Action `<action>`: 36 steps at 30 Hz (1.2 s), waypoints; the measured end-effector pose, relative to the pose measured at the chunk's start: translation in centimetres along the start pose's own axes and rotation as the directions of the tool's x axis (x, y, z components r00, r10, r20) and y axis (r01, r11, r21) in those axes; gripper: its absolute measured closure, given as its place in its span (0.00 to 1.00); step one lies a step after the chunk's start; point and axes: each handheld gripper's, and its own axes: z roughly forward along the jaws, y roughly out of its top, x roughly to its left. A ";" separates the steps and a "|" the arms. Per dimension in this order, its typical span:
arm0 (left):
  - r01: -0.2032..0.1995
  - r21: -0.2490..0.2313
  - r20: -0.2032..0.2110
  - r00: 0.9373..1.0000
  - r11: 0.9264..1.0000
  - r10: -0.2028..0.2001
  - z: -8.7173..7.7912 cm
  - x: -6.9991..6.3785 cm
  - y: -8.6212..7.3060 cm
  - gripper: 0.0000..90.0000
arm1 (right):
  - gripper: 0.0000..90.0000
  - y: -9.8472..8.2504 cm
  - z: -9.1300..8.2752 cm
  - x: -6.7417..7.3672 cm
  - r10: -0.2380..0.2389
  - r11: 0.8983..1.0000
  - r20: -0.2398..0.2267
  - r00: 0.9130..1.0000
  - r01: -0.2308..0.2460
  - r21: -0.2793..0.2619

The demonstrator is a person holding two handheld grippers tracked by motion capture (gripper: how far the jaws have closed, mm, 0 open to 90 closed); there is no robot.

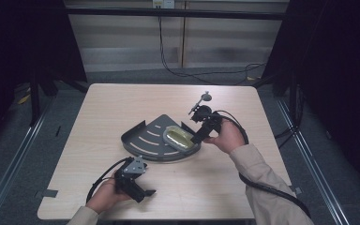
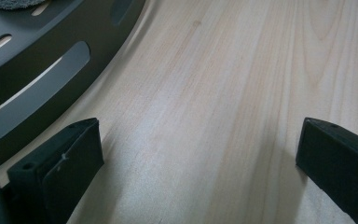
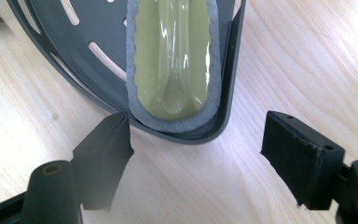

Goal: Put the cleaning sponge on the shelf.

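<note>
In the high view, a dark grey fan-shaped tray lay near the middle of the wooden table. A sponge with a grey border and a yellow-green glossy face rested inside the tray, at its right end. The right gripper was held just above that end, pointing at the sponge. The left gripper rested low near the front edge of the table, well apart from the tray.

In the left gripper view, the jaws stood wide open with only bare table between them. The curved wall of the tray passed at the upper left.

In the right gripper view, the jaws were also open and held nothing. The sponge lay just ahead of them, pressed into the corner of the tray, and the left jaw was close to the tray rim, perhaps touching it.

My judgement is that the risk was in the closing. If the gripper went down as it stood, one jaw could catch the rim instead of the sponge, so the tray would slide or lift. The glossy face could also slip.
</note>
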 end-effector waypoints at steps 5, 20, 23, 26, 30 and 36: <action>0.001 0.000 0.001 1.000 1.000 -0.001 0.0 0.0 0.0 0.00 | 0.25 -0.9 -0.2 -0.3 -0.009 1.000 0.000 1.000 0.009 0.007; -0.001 0.001 -0.003 1.000 1.000 0.001 0.0 0.0 0.0 0.00 | 0.22 -3.2 -0.4 -0.2 -0.026 1.000 -0.023 0.999 0.027 0.016; -0.002 0.001 -0.002 1.000 1.000 0.002 0.0 0.0 0.0 0.00 | 0.21 -3.6 -0.5 -0.2 -0.030 0.999 -0.026 0.999 0.030 0.011; -0.002 0.001 -0.002 1.000 1.000 0.002 0.0 0.0 0.0 0.00 | 0.21 -3.9 -0.7 -0.2 -0.028 1.000 -0.030 0.999 0.028 0.005; -0.002 0.002 -0.002 1.000 1.000 0.002 0.0 0.0 0.0 0.00 | 0.20 -4.3 -1.0 -0.4 -0.020 1.000 -0.030 0.999 0.020 0.003; -0.001 0.001 -0.003 1.000 1.000 0.001 0.0 0.0 0.0 0.00 | 0.19 -4.9 -1.1 -0.3 -0.028 1.000 -0.029 0.999 0.028 0.000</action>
